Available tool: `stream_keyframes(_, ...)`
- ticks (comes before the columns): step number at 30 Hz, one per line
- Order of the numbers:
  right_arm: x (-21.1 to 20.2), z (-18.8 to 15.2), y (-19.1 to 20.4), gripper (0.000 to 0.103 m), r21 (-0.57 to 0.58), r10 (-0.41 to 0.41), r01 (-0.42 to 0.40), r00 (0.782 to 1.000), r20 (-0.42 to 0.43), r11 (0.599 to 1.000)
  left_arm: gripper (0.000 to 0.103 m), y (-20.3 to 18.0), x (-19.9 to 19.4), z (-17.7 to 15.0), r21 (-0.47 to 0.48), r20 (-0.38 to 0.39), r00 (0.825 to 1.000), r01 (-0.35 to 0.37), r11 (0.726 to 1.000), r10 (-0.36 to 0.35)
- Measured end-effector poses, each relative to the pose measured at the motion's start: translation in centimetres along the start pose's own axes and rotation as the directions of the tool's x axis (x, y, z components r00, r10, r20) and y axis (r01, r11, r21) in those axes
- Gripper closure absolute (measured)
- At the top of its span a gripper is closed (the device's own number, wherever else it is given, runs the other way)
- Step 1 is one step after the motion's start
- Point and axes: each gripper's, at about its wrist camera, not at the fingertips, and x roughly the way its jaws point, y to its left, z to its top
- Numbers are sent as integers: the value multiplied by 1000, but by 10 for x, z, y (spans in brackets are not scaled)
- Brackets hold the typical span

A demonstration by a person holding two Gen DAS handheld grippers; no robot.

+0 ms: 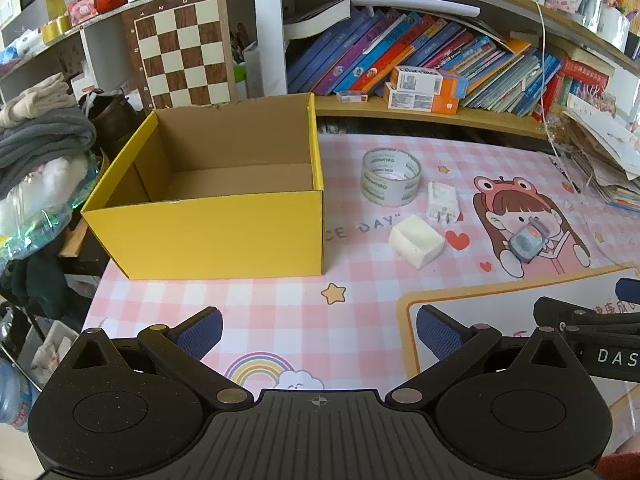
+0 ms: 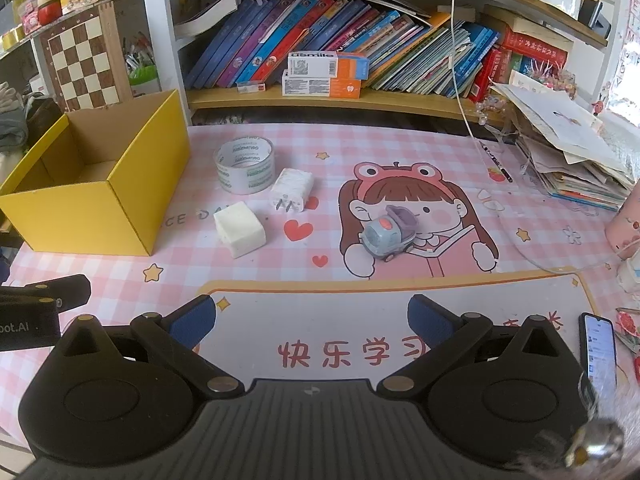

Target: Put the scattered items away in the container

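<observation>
An open yellow cardboard box (image 1: 208, 236) (image 2: 100, 208) stands on the left of the pink desk mat, with nothing inside. To its right lie a clear tape roll (image 1: 390, 178) (image 2: 245, 166), a white plug charger (image 1: 442, 202) (image 2: 291, 190), a white foam block (image 1: 416, 241) (image 2: 239, 230) and a small grey toy car (image 1: 528, 242) (image 2: 386, 237). My left gripper (image 1: 318, 334) hovers open over the mat's near edge, holding nothing. My right gripper (image 2: 312, 322) is open too, near the front, well short of the toy car.
A shelf of slanted books (image 2: 340, 44) with orange-and-white cartons (image 2: 326, 74) runs along the back. A chessboard (image 1: 180, 52) leans behind the box. Loose papers (image 2: 568, 152) pile up at the right, a phone (image 2: 599, 348) lies at the front right, and folded clothes (image 1: 40, 132) sit left of the box.
</observation>
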Motion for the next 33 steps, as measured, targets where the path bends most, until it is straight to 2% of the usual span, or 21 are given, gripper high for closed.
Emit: stream_keyframes(33,2,-2,0,0,8,3,-3,1000,2,1000,0,2,0,-1,-17,0,1000,19,1000,-19)
